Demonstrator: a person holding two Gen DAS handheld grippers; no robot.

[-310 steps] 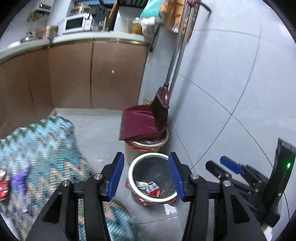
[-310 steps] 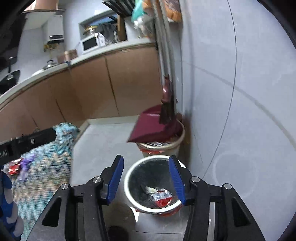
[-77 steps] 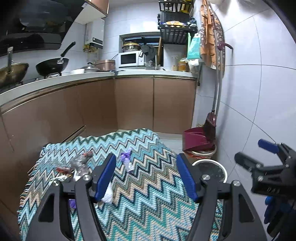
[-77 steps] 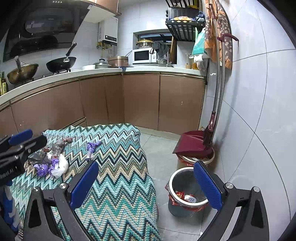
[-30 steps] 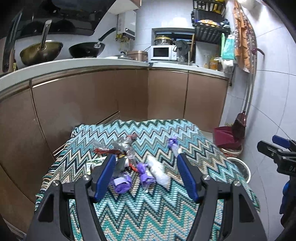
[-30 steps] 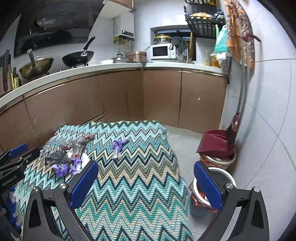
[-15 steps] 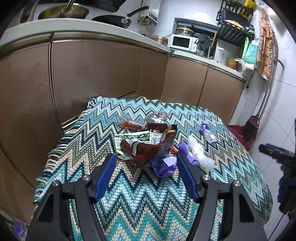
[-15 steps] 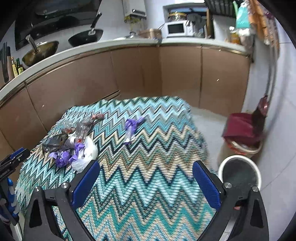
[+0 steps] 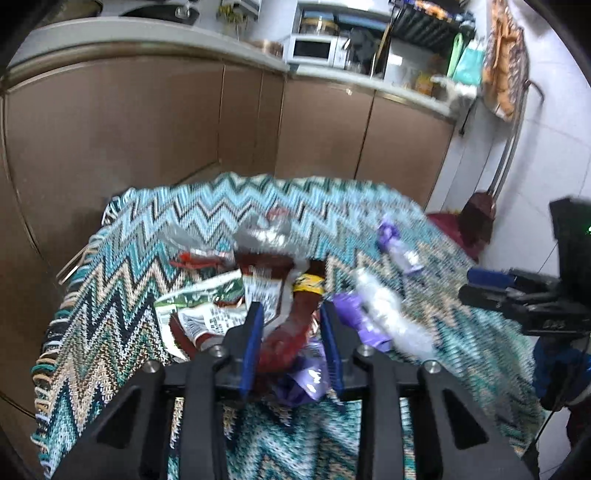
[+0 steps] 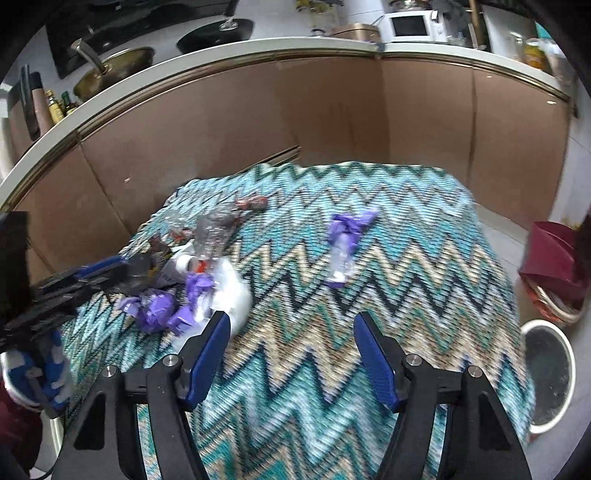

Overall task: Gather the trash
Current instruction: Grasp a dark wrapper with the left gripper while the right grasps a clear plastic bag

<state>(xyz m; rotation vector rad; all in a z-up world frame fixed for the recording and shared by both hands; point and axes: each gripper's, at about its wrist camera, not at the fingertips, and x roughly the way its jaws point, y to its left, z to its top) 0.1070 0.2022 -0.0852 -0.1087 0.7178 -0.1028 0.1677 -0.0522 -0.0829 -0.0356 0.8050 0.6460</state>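
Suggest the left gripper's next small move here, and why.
Probably finish closing. The left gripper has its blue fingers on either side of the crumpled dark red snack wrapper in the trash pile on the zigzag knitted cloth, narrowed but perhaps not firmly pinching. The right gripper hangs open.

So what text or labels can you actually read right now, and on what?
Nothing reads clearly in either view.
White label on the red wrapper between the left gripper fingers: dark print, blurred by motion.
Lines of print on the green-and-white wrapper: blurred.
White lettering on the body of the right gripper: too small to read.
Front of the microwave: no legible marking.
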